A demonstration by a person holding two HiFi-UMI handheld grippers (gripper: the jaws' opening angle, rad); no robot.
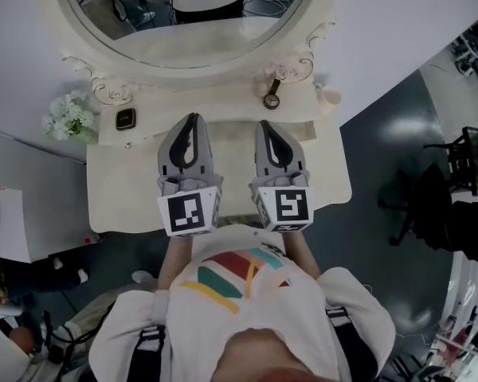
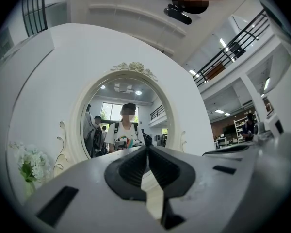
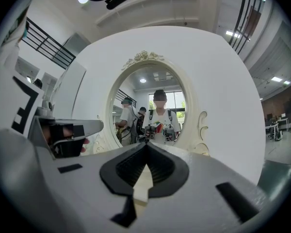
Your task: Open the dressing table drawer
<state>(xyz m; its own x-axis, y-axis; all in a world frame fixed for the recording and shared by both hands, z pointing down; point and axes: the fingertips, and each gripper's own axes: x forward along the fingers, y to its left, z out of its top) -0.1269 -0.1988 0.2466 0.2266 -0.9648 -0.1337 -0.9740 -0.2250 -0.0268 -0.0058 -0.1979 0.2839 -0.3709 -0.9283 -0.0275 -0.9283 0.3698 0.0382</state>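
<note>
Left gripper and right gripper: I've got both pressed together, pinching nothing, over the glossy cream dressing table. Far side: oval mirror with scrolled carved trim.

Left hand-held gripper: pointed away from the person's chest, roughly level; jaws met tip to tip with nothing between them.
Right hand-held gripper: lay parallel to the left one, just beside it but not touching; jaws likewise pressed together and empty.
Marker cubes: sat at the rear of each gripper, nearest the torso, one face turned upward.
Forearms: bare, reached forward side by side, elbows bent close to the body.
</note>
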